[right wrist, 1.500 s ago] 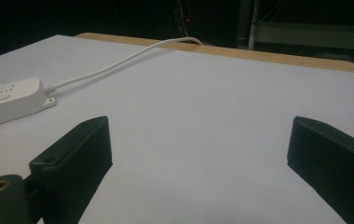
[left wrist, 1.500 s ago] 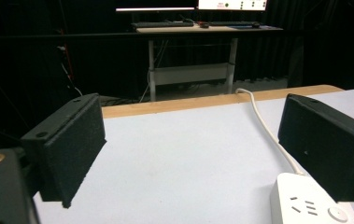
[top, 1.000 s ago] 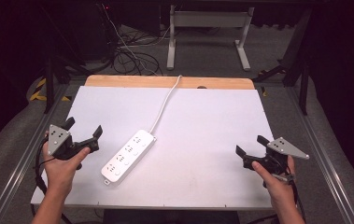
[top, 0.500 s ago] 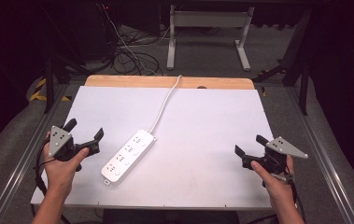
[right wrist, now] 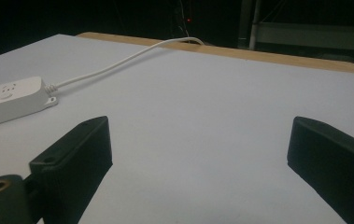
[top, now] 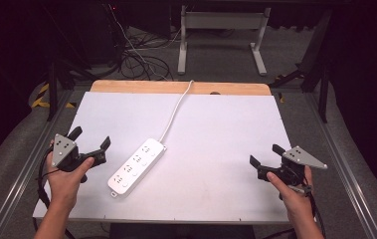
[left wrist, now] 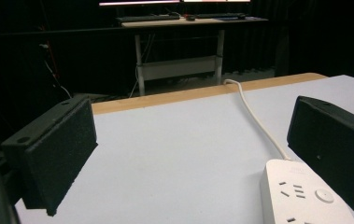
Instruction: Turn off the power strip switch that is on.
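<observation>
White counter (top: 216, 129), power strip (top: 137, 166) lying diagonal; the left tool (top: 90, 147) is held agape beside it, the right tool (top: 264, 157) agape, well apart. Approach stage, judged: a closing reach is needed next.

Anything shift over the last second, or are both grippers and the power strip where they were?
Nothing visibly changed. The left gripper and right gripper sit open at the table's near corners, holding nothing, and the power strip lies untouched on the white table with its cord running off the far edge.
</observation>
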`<state>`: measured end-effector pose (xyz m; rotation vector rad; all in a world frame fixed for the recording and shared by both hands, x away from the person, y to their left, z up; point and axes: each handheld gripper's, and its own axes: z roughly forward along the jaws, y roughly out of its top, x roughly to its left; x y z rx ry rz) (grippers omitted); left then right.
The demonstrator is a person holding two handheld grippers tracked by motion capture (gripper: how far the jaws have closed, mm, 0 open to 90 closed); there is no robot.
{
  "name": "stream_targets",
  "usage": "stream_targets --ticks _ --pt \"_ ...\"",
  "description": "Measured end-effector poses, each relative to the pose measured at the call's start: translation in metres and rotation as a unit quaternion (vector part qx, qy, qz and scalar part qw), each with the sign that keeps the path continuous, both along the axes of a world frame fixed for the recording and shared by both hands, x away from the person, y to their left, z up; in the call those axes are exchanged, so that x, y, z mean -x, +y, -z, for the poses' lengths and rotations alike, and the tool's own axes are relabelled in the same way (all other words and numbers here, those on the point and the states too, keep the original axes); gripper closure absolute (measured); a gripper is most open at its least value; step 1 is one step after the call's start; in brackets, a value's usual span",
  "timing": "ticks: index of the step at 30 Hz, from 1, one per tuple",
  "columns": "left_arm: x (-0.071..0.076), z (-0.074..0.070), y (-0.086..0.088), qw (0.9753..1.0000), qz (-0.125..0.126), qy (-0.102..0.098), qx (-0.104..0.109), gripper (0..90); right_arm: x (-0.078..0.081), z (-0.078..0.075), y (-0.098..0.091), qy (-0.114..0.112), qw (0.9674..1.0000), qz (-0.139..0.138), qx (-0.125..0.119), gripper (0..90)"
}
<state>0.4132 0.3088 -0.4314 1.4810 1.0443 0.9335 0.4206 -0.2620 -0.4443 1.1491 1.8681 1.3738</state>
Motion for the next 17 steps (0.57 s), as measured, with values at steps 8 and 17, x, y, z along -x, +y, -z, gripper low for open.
stream_targets --ticks 8,17 --pt "-0.0006 0.0005 -0.0006 1.0000 0.001 0.002 0.000 2.3 0.0003 0.0001 -0.0006 0.000 1.0000 0.001 0.000 7.1" --pt "-0.0017 0.0010 -0.0009 1.0000 0.003 0.005 -0.002 2.8 0.0003 0.0004 -0.0012 0.001 1.0000 0.001 0.000 7.1"
